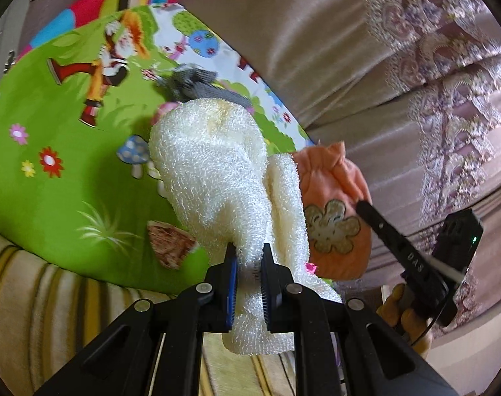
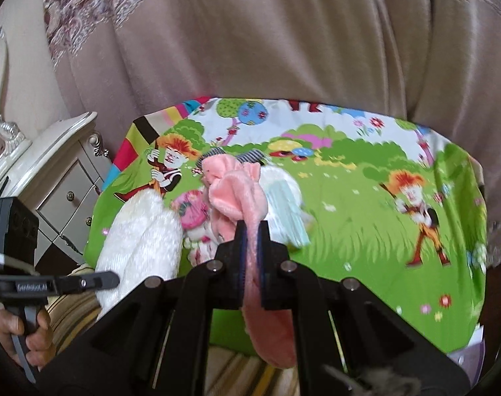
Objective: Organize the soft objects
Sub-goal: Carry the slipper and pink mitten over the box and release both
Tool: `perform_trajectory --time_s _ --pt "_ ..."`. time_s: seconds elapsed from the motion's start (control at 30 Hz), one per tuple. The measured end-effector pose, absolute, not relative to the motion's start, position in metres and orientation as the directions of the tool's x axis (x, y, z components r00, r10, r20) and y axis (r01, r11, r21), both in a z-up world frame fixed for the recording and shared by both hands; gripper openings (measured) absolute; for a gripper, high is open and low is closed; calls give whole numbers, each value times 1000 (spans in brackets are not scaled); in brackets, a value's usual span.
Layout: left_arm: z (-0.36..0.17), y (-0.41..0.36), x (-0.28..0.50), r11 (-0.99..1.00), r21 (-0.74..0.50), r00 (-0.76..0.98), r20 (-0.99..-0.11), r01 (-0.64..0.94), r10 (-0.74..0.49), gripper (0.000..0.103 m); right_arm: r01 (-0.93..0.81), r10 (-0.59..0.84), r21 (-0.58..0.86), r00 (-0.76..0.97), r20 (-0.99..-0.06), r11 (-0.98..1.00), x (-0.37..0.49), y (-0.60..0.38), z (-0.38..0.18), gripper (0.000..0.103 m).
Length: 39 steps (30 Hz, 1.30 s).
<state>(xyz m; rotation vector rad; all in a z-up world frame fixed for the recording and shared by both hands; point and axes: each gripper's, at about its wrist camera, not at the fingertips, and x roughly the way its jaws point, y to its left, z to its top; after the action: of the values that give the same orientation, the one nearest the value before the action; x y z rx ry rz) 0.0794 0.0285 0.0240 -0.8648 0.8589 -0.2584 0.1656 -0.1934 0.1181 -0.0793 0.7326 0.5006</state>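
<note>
- Two grippers, one in each of my hands. My left gripper is clenched on one white fluffy cloth; my right gripper is clenched on one pink plush cloth.
- White fluffy cloth: one. It is pinched at a narrow waist between my left pads, its bulk bulging forward over the mat and a tail hanging below the jaws. From the right wrist it shows at the left, beside my left gripper's arm.
- Pink plush cloth: one. It is bunched ahead of my right pads, with a long tail drooping below them.
- Orange pouch with a flower patch: one, seen from the left wrist just right of the white cloth, at my right gripper's tip; whether this is the same piece as the pink cloth I cannot tell.
- Grey checked cloth: one, lying on the mat beyond the white cloth.
- Pale blue-white cloth: one, on the mat just right of the pink cloth.
- Pink-patterned small cloth: one, on the mat between the white and pink cloths.
- Cartoon mat: one, green; its right half lies bare.
- Curtain: hangs along the mat's far edge.
- White nightstand: one, off the mat's left edge.
- Striped cover: borders the mat's near edge.
</note>
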Motion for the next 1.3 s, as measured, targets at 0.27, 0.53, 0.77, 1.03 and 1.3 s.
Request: perform_trajectory --time_s 0.27,0.53,0.77,1.03,1.3 --pt "33 -27 86 660 -750 576 -552 -27 -603 13 -352 341 124 664 -666 928 132 -265 114 8" --pt "36 -83 93 680 -730 493 -569 64 -658 13 -236 253 118 701 -666 964 106 -322 114 8" --pt "44 -130 102 714 -683 437 -601 155 -670 13 -112 145 93 713 -686 989 82 -366 107 8" --pt "49 -189 103 731 -624 353 -642 276 -681 13 3 30 45 697 -716 999 54 -405 89 8" --pt "51 -238 103 744 -559 305 -683 366 -663 13 96 -44 29 673 -739 995 34 -440 74 8"
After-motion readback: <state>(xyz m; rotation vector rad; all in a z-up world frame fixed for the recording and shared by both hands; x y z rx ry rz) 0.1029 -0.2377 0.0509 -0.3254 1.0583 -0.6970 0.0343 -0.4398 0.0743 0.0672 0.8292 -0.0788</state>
